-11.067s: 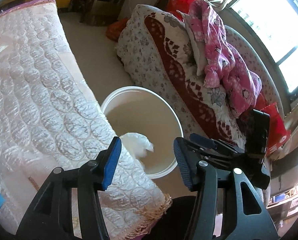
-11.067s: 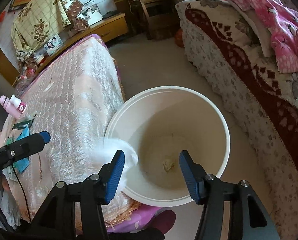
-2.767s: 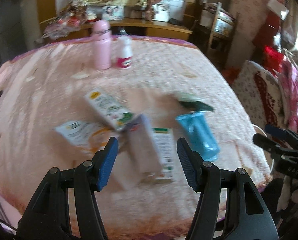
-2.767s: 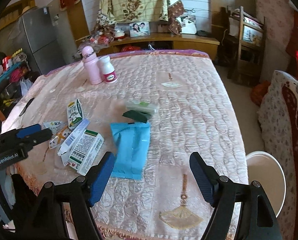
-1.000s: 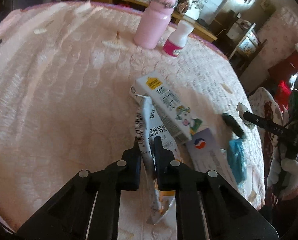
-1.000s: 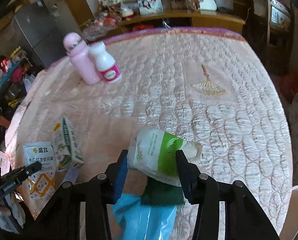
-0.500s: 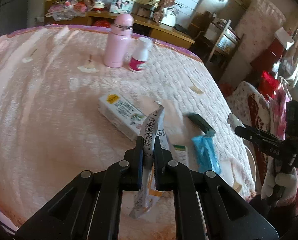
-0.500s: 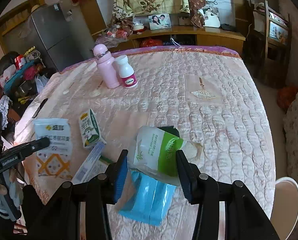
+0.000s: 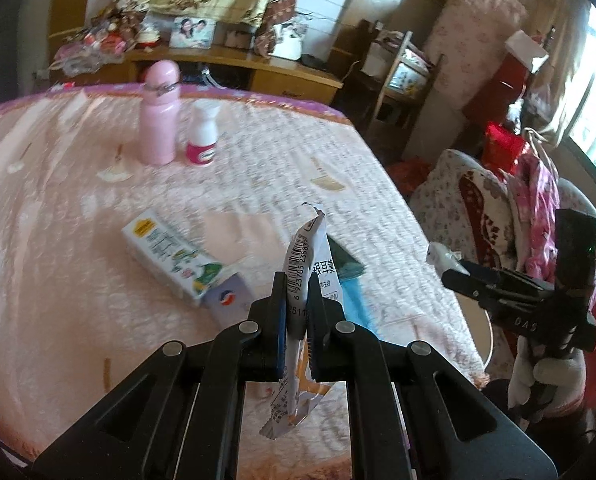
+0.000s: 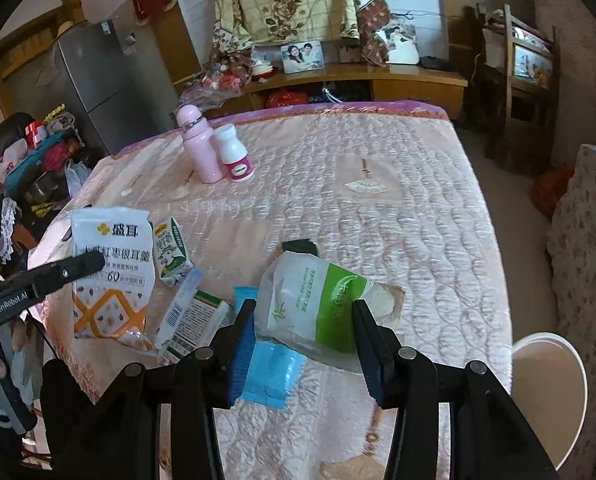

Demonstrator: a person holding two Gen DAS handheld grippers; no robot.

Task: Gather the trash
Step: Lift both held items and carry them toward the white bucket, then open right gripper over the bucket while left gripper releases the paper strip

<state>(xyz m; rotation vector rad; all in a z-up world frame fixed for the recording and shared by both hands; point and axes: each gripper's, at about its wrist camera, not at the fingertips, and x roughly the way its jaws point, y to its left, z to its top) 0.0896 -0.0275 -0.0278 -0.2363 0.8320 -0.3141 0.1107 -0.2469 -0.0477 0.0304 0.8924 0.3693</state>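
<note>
My left gripper (image 9: 297,312) pinches a white wrapper (image 9: 298,280) above the table (image 9: 58,280); my right gripper (image 10: 303,338) clamps a green-banded pouch (image 10: 317,304).

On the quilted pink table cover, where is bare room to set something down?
Free: the stretch right of the pink bottle and white pill bottle, around the embroidered fan motif, toward the right edge. Crowded: near-left, with the milk carton, white-green box and blue packet.
</note>
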